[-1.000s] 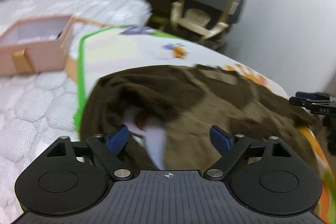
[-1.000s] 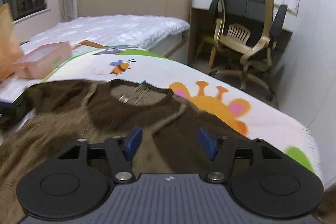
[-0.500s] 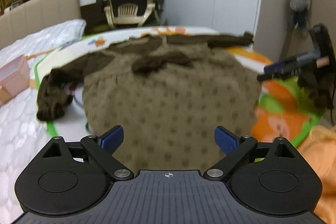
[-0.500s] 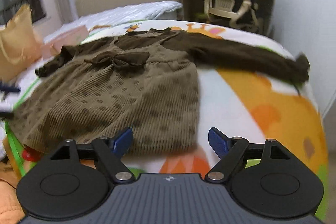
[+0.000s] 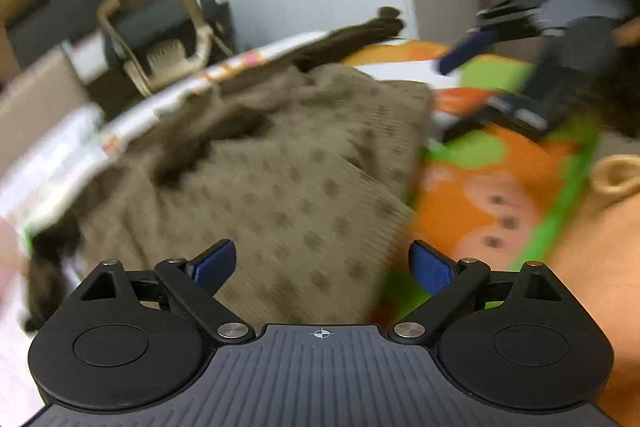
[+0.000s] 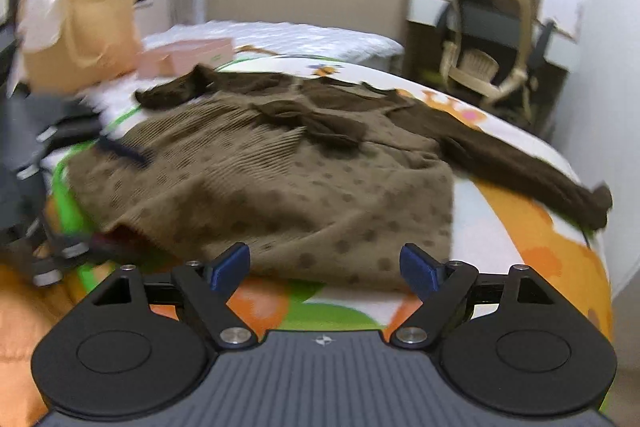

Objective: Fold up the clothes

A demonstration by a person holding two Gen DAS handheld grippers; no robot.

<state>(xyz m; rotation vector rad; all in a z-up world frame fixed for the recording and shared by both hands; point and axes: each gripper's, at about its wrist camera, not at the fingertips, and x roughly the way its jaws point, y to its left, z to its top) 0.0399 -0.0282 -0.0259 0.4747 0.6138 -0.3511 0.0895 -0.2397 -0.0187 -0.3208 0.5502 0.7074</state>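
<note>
A brown dotted dress [image 6: 288,187] with dark brown sleeves and a dark bow [image 6: 316,123] lies spread flat on a colourful play mat [image 6: 532,227]. Its right sleeve [image 6: 532,171] stretches out to the right. My right gripper [image 6: 326,265] is open and empty, just above the dress's hem. My left gripper [image 5: 322,265] is open and empty over the hem [image 5: 304,211] near its right corner. The right gripper [image 5: 520,35] also shows at the upper right of the left wrist view, and the left gripper [image 6: 48,155] at the left of the right wrist view.
A pink box [image 6: 184,55] and a tan bag [image 6: 84,31] sit on the white bed [image 6: 304,35] behind the mat. An office chair [image 6: 492,55] and desk stand at the back right. Orange cloth [image 5: 600,247] lies near me.
Both grippers have drawn back from the dress's collar to its hem and stayed open. The dress now lies spread out flat. The left view has swung right and is blurred.
</note>
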